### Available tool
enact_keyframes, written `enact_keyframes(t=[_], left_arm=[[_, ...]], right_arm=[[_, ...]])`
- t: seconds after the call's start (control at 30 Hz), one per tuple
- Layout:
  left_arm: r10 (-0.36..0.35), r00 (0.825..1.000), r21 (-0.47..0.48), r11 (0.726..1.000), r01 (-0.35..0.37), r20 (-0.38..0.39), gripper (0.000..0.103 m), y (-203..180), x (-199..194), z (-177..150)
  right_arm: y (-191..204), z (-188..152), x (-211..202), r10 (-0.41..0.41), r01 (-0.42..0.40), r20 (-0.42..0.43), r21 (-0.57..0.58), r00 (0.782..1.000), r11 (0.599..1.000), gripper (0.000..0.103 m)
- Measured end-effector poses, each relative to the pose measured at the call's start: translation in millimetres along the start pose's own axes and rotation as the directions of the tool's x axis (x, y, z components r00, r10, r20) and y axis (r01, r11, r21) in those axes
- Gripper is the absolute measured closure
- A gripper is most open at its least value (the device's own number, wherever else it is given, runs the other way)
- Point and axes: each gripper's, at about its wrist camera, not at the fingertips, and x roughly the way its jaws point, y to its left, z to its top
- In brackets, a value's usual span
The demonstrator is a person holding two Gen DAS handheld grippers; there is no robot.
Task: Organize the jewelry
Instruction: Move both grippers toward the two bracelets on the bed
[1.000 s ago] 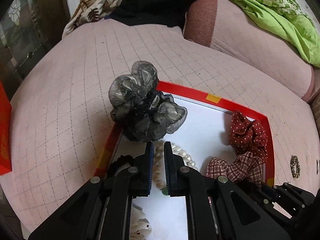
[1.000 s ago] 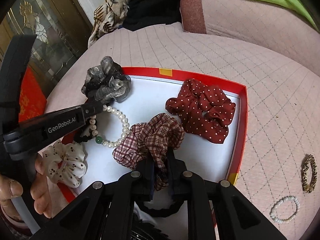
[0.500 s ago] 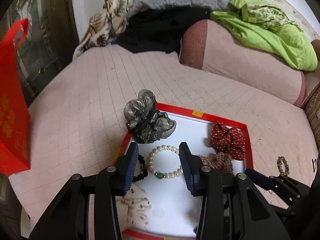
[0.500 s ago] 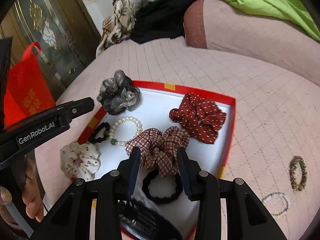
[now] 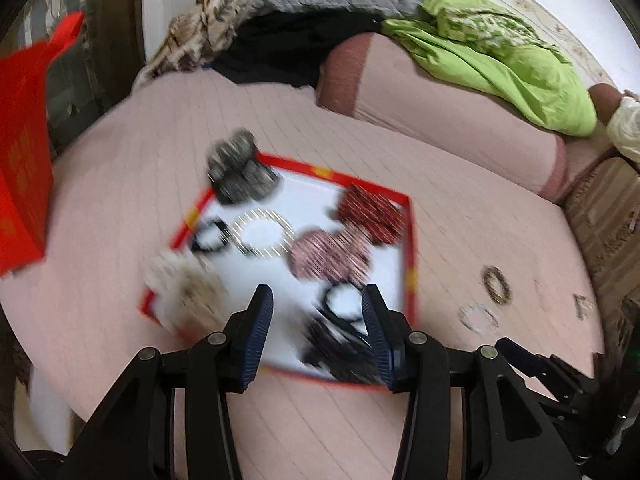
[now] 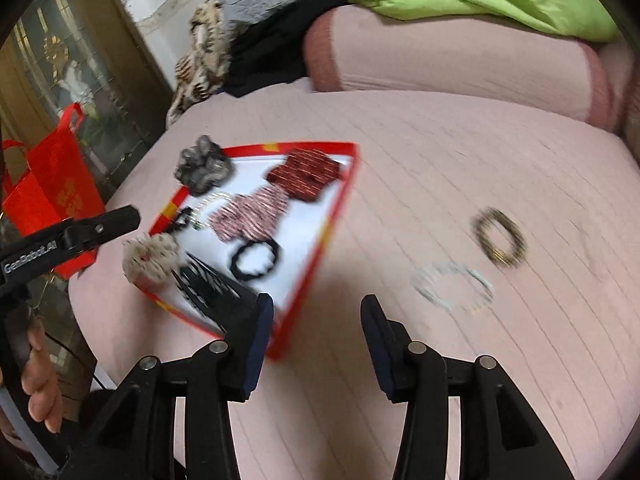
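A red-rimmed white tray (image 5: 412, 240) (image 6: 340, 200) lies on the pink quilted bed. It holds a grey scrunchie (image 5: 240, 174) (image 6: 202, 166), a pearl bracelet (image 5: 264, 234), a plaid scrunchie (image 5: 328, 254) (image 6: 250, 214), a red dotted scrunchie (image 5: 370, 212) (image 6: 306, 172), a cream scrunchie (image 5: 184, 286) (image 6: 150, 254), black hair ties (image 5: 340, 302) (image 6: 256, 260) and a black clip (image 6: 208, 284). A dark gold bracelet (image 6: 498, 238) (image 5: 496, 284) and a pale bead bracelet (image 6: 452, 286) (image 5: 478, 318) lie on the quilt right of the tray. My left gripper (image 5: 318, 312) is open and empty above the tray's near edge. My right gripper (image 6: 318, 320) is open and empty over the quilt beside the tray's right corner.
A red bag (image 5: 24, 152) (image 6: 52, 184) stands at the left. Pink cushions (image 5: 440, 104), a green cloth (image 5: 500, 56) and piled clothes (image 5: 280, 40) line the far side. The bed's edge curves down at the near left.
Both grippers opened from shut and pulled back and up from the tray. The right gripper let go of the plaid scrunchie and swung right toward the two loose bracelets.
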Motion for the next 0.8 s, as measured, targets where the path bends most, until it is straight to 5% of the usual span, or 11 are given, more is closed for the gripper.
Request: enact_keyframes(t=[0.1, 0.23, 0.43, 0.8], left_arm=[[-0.067, 0.997, -0.008, 0.998, 0.066, -0.043, 0.058, -20, -3, -27], [-0.07, 0.996, 0.028, 0.997, 0.072, -0.051, 0.058, -49, -10, -52], [-0.038, 0.999, 0.118, 0.992, 0.04, -0.017, 0.058, -83, -28, -77], [0.046, 0.993, 0.277, 0.958, -0.075, 0.108, 0.058, -115, -58, -99]], right_arm=[[-29, -23, -21, -0.049, 0.049, 0.012, 0.059, 0.999, 0.997, 0.048], [-59, -42, -42, -0.105, 0.101, 0.019, 0.134, 0.994, 0.986, 0.048], [-84, -53, -62, -0.122, 0.11, 0.037, 0.228, 0.992, 0.967, 0.047], [-72, -62, -82, -0.174, 0.158, 0.078, 0.182, 0.982, 0.971, 0.046]])
